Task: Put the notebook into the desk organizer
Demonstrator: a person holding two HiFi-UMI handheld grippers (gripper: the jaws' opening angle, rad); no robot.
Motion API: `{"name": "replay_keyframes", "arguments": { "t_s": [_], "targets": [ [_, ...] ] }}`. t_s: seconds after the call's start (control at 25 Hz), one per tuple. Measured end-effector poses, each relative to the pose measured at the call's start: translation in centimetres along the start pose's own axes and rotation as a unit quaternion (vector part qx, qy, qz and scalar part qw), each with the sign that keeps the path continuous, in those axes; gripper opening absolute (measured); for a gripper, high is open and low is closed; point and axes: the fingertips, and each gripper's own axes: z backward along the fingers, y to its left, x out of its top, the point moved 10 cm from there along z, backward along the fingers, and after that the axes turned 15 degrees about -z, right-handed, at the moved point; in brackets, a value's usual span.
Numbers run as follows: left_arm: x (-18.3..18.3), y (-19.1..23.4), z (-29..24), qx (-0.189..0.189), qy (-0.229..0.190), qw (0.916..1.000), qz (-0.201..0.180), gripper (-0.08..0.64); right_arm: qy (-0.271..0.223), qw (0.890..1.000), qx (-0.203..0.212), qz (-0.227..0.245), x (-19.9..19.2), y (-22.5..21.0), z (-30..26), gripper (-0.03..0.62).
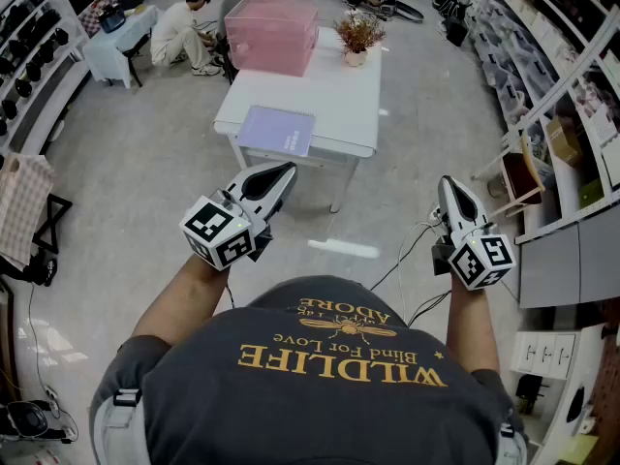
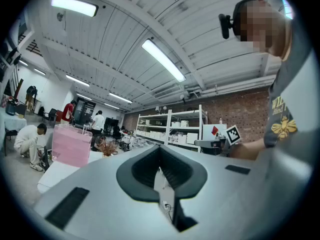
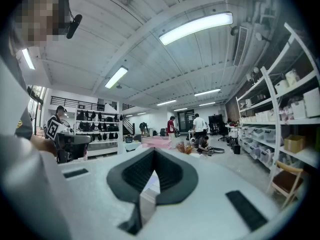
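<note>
A purple notebook [image 1: 276, 130] lies flat near the front edge of a white table [image 1: 339, 105] ahead of me. At the table's far end stands the pink translucent desk organizer [image 1: 271, 32], also seen in the left gripper view [image 2: 72, 144] and, small and distant, in the right gripper view [image 3: 157, 142]. My left gripper [image 1: 279, 172] [image 2: 160, 156] is held level over the floor short of the table, shut and empty. My right gripper [image 1: 451, 187] [image 3: 154, 159] is level to the right of the table, its jaws together with nothing between them.
A vase of dried flowers [image 1: 358, 37] stands at the table's far right corner. Shelving [image 1: 572, 95] and a wooden chair [image 1: 523, 177] line the right side. A person [image 1: 184, 32] crouches by a small table at far left. Cables [image 1: 407, 260] trail on the floor.
</note>
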Motion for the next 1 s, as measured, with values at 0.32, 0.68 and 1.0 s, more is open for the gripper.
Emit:
{"name": "replay_keyframes", "arguments": {
  "t_s": [0.32,0.68,1.0],
  "targets": [
    [0.1,0.0,-0.4,-0.003,0.001,1.0000,-0.001,0.000,0.001,1.000,0.001,0.000,0.1,-0.3,-0.2,-0.002],
    [-0.2,-0.2,-0.8,0.000,-0.003,1.0000,0.001,0.002,0.008,1.000,0.017,-0.011,-0.1,-0.7,-0.3,0.000],
    [0.2,-0.7,-2.6,-0.007,0.004,1.0000,-0.001,0.390,0.003,1.000,0.021,-0.009,0.6,-2.6,0.1,0.000]
  ]
}}
